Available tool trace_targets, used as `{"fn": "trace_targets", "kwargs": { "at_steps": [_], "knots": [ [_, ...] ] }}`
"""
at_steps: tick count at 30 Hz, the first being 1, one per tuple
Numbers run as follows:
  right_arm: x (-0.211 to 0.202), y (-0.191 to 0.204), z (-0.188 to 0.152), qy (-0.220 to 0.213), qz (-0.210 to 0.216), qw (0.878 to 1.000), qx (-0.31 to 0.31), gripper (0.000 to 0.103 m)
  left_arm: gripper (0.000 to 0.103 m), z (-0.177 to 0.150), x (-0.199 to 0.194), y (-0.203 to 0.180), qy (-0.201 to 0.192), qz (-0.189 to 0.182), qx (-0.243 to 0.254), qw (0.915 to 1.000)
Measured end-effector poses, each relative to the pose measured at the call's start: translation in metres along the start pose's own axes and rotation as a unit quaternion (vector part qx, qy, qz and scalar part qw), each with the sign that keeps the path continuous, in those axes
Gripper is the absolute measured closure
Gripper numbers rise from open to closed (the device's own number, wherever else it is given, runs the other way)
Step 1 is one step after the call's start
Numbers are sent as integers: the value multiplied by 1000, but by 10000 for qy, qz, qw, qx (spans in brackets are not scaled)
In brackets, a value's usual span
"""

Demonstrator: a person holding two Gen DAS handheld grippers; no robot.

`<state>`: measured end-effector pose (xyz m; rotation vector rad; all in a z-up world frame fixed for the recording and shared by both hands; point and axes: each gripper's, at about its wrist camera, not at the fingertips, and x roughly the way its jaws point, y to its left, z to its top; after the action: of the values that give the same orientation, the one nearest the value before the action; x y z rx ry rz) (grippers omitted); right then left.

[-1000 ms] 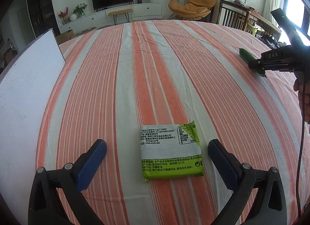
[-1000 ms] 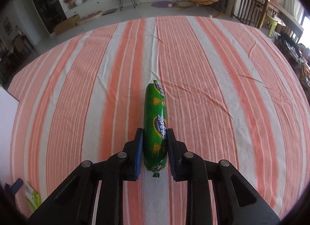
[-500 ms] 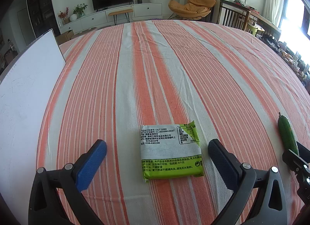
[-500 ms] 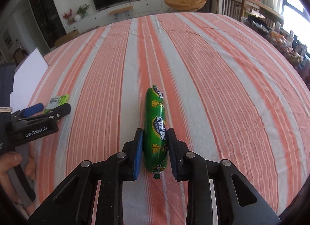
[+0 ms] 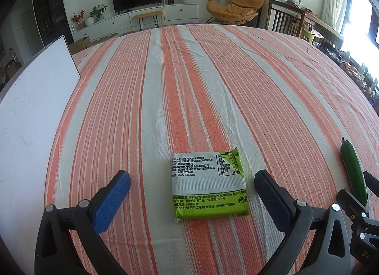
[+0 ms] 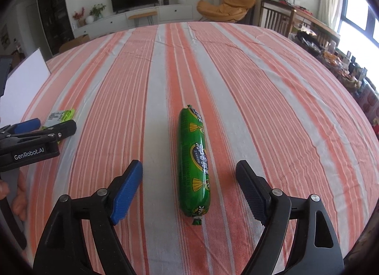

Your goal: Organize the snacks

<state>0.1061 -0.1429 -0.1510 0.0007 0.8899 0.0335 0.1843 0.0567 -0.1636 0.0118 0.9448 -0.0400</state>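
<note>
Surface: a table under an orange-and-cream striped cloth; a white flat board lies along its left side.
Snack 1: a flat square packet, lime-green and white with black printed text, lying label-up on the cloth between the fingers of the left gripper, touching neither pad.
Snack 2: a glossy green sausage-shaped snack in a tied plastic casing, lying flat on the cloth, its long axis running away from the camera, just to the right of the square packet in the left wrist view.
Right gripper: its jaws have just been opening and now stand spread wide; the green sausage snack lies between them with clear cloth on both sides, so it is let go.
Left gripper state: spread wide, holding nothing, poised low over the square packet.
Step in hand: the release of the 2nd snack beside the 1st; it looks complete, with the 2 snacks side by side.
Next move, as I judge it: the right gripper needs to back off without nudging the round sausage, which could roll sideways on the cloth.
Open question: whether more snacks remain elsewhere cannot be told from these views.
</note>
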Motion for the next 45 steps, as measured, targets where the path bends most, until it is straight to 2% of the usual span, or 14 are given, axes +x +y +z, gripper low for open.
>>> {"fn": "trace_targets", "kwargs": {
  "at_steps": [45],
  "knots": [
    [-1,3,-3,3,19,10000,-24,17,0,-1,-1,0,-8,-2,-5,10000]
  ]
}}
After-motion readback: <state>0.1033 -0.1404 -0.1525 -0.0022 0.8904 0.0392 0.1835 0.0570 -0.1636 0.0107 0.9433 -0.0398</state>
